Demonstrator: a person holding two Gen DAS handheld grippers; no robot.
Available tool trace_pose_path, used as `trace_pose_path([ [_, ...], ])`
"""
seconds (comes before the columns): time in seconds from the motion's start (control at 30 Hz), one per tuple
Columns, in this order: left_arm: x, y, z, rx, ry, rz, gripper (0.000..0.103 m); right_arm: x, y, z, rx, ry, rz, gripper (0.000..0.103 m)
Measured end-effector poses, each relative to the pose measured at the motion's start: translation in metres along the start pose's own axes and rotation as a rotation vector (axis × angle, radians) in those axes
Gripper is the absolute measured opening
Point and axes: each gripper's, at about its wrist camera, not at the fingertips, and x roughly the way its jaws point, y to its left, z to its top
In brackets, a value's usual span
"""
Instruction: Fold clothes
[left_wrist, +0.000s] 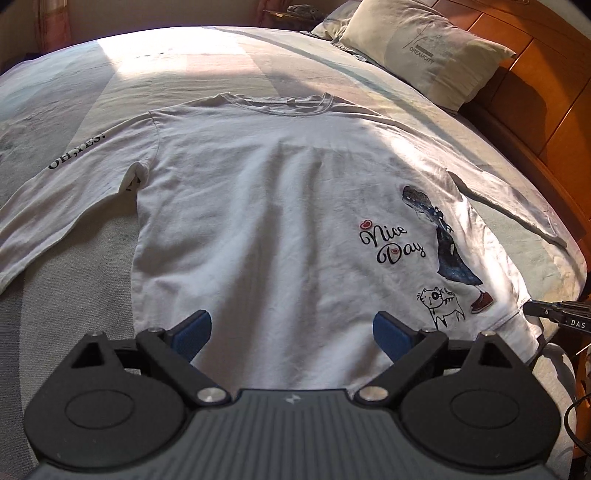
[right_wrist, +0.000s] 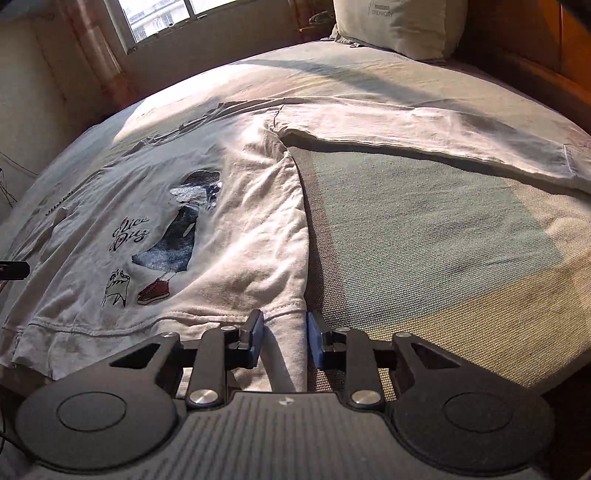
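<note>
A white long-sleeved shirt (left_wrist: 258, 221) lies face up and spread flat on the bed, with a "Nice Day" print (left_wrist: 391, 245) of a girl and a cat near its right hem. Both sleeves are stretched outwards; the left sleeve (left_wrist: 55, 195) carries black lettering. My left gripper (left_wrist: 291, 332) hovers open and wide over the middle of the hem, with nothing between its blue pads. In the right wrist view, my right gripper (right_wrist: 285, 332) is open at the shirt's (right_wrist: 221, 258) bottom right corner. The hem corner lies in the gap between its fingers, untouched by the pads.
The bed sheet (right_wrist: 424, 240) lies bare to the right of the shirt, below the right sleeve (right_wrist: 443, 136). A pillow (left_wrist: 424, 51) rests at the wooden headboard (left_wrist: 535, 92). A window (right_wrist: 162, 18) is beyond the bed. Cables hang at the near right edge (left_wrist: 576, 413).
</note>
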Motion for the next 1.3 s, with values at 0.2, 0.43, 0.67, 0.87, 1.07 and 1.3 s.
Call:
trace_pose_path([
  [0.2,-0.016,-0.017,-0.007,0.147,0.008,0.055,0.095,-0.025,-0.011,0.012,-0.042,-0.015,-0.036,0.004],
  [0.43,-0.015,-0.074,-0.029,0.397,0.032,-0.001,0.095,-0.047,0.004,0.009,-0.045,-0.054,-0.003,0.029],
  [0.67,-0.010,-0.124,-0.046,0.595,0.057,-0.053,0.095,-0.022,0.050,-0.019,-0.148,0.169,0.130,0.044],
  [0.87,-0.002,-0.137,-0.047,0.578,0.065,-0.148,0.095,-0.012,0.074,-0.016,-0.181,0.149,0.220,0.051],
  [1.07,0.023,-0.146,-0.044,0.607,0.042,-0.110,0.095,-0.001,0.066,0.025,-0.109,0.067,0.267,0.052],
  [1.3,0.050,-0.142,-0.028,0.571,0.037,-0.061,0.095,-0.001,0.066,0.025,-0.116,0.047,0.271,0.052],
])
